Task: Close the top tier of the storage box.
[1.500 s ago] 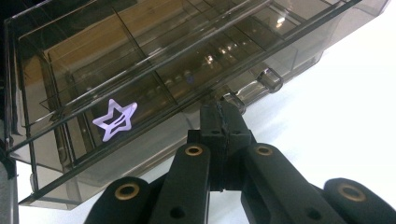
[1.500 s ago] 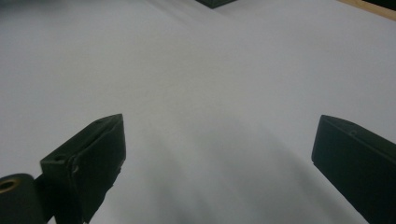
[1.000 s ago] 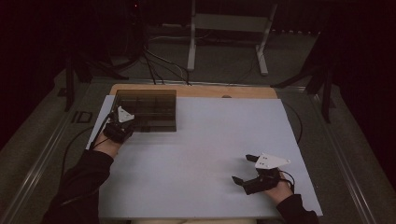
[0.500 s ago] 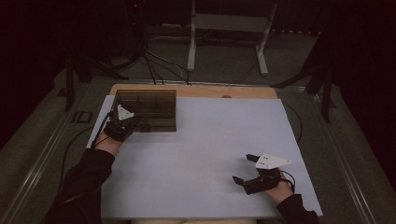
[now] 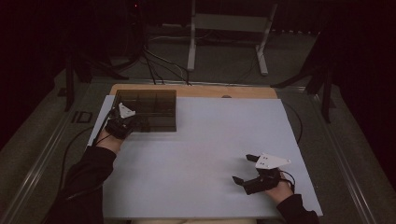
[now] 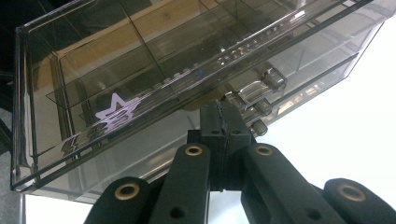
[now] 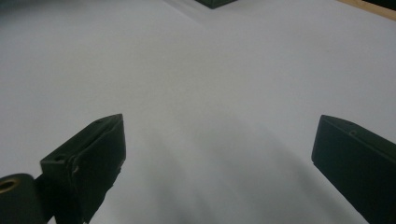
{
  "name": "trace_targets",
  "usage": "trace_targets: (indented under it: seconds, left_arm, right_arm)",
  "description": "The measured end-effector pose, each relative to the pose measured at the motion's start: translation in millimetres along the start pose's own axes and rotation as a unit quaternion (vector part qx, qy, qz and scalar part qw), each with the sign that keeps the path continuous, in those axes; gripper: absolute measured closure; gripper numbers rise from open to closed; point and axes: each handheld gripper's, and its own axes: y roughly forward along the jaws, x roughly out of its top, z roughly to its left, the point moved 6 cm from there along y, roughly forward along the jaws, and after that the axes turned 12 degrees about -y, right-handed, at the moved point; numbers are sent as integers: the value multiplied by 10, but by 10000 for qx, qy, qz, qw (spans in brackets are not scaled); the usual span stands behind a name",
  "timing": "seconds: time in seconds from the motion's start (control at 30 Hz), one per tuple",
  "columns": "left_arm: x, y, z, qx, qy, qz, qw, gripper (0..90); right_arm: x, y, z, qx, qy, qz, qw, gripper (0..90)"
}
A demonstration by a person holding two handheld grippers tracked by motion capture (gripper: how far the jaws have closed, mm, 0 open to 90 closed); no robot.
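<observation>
Box [image 5: 148, 108] of smoked clear plastic at the desk's [image 5: 201, 154] far left corner, left gripper [image 5: 140, 124] at its near wall.
Box is rectangular, thin-walled and glossy, with partitions forming several compartments; no contents visible in them; a pale star mark [image 6: 114, 114] sits on its front. Left gripper's fingers [image 6: 212, 123] are clenched together against the box edge. Right gripper [image 5: 246, 168] rests well apart on the matte white sheet, fingers [image 7: 100, 149] spread, holding nothing.

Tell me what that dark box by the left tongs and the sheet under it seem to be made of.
Compartment box: probably smoke-tinted clear plastic, glossy; the dividers and wood show through its walls. White sheet: matte, perhaps paper or thin board; it shows no shine.
</observation>
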Motion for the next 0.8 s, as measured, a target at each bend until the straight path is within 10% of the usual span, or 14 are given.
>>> trace_targets:
  seconds: [0.8]
  left_arm:
    - [42, 40, 17, 54, 63, 33, 10000, 900]
  right_arm:
    - [-5, 2, -4, -10, -4, 12, 10000, 29]
